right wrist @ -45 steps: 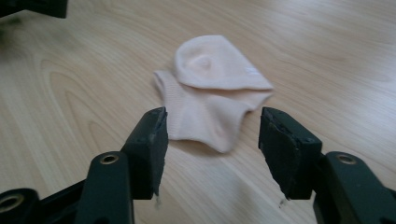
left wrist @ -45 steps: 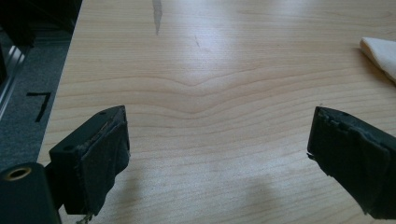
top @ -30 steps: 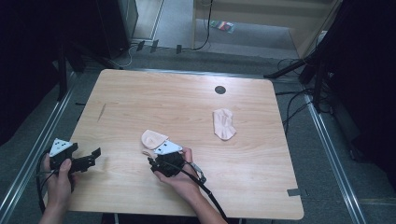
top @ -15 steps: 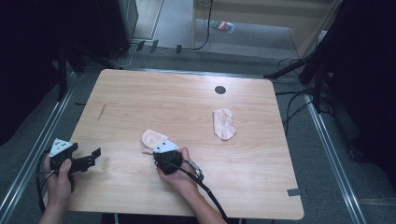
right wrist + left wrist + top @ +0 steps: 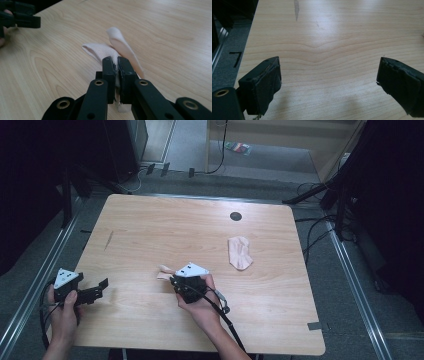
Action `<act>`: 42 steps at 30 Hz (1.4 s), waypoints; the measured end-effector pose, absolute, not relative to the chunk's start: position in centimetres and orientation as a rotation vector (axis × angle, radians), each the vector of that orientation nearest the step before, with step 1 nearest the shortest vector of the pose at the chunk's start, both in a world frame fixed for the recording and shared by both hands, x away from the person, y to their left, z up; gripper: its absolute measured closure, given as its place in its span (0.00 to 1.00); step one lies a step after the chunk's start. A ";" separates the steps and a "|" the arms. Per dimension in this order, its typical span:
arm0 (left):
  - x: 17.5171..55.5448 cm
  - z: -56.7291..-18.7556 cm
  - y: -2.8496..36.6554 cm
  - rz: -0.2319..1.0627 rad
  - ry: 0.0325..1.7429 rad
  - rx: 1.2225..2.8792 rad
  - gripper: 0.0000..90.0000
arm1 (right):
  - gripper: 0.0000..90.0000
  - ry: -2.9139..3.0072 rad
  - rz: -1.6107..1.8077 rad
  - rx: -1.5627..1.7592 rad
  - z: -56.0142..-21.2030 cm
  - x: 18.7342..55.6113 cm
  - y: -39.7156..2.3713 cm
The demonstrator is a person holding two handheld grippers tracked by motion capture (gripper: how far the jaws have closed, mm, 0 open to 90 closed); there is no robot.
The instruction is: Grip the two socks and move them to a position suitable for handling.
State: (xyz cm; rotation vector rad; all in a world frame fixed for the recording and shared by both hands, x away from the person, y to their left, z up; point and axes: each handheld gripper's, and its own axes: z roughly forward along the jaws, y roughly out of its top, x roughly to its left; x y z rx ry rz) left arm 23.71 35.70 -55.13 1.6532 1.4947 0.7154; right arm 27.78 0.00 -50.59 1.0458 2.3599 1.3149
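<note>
A small pale pink fabric sock (image 5: 113, 48) is pinched between the pressed-together jaws of the right claw (image 5: 117, 67), near the front middle of the light wooden bench (image 5: 165, 230); part of the fabric is raised off the surface. A second pale pink sock (image 5: 240, 252) is seen well apart, toward the right. The left claw (image 5: 329, 82) is held spread wide over bare wood, nothing between its jaws.
</note>
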 end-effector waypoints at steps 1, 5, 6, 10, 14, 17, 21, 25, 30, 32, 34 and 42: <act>23.6 -55.1 35.7 0.727 1.495 1.646 0.06 | 0.96 2.354 1.320 1.045 -50.3 27.7 -0.2; 23.6 -54.8 35.0 0.709 1.481 1.611 0.06 | 0.96 2.332 1.364 1.066 -48.9 27.3 -1.1; 23.5 -54.7 34.5 0.716 1.467 1.625 0.06 | 0.96 2.326 1.373 1.066 -48.6 27.2 -1.3; 23.5 -54.4 31.8 0.697 1.401 1.670 0.06 | 0.96 2.294 1.401 1.088 -47.2 27.0 -1.9; 23.2 -54.1 28.5 0.658 1.322 1.703 0.06 | 0.96 2.272 1.433 1.134 -46.2 26.9 -2.2; 22.9 -53.9 25.8 0.627 1.260 1.728 0.06 | 0.96 2.260 1.453 1.151 -45.7 26.8 -2.2; 22.7 -54.0 22.7 0.595 1.197 1.764 0.06 | 0.96 2.241 1.469 1.152 -45.1 26.6 -2.0; 22.7 -54.3 20.4 0.584 1.174 1.784 0.06 | 0.96 2.241 1.477 1.154 -44.8 26.3 -1.5; 22.8 -54.6 18.4 0.591 1.186 1.775 0.04 | 0.96 2.242 1.503 1.148 -44.3 25.8 -0.8; 22.7 -54.5 17.7 0.594 1.186 1.767 0.04 | 0.96 2.235 1.513 1.153 -44.0 25.6 -0.5; 22.5 -54.4 17.2 0.595 1.182 1.759 0.02 | 0.96 2.233 1.520 1.163 -43.8 25.3 -0.2; 21.7 -54.0 16.2 0.625 1.176 1.715 0.00 | 0.96 2.222 1.539 1.189 -43.5 24.2 0.4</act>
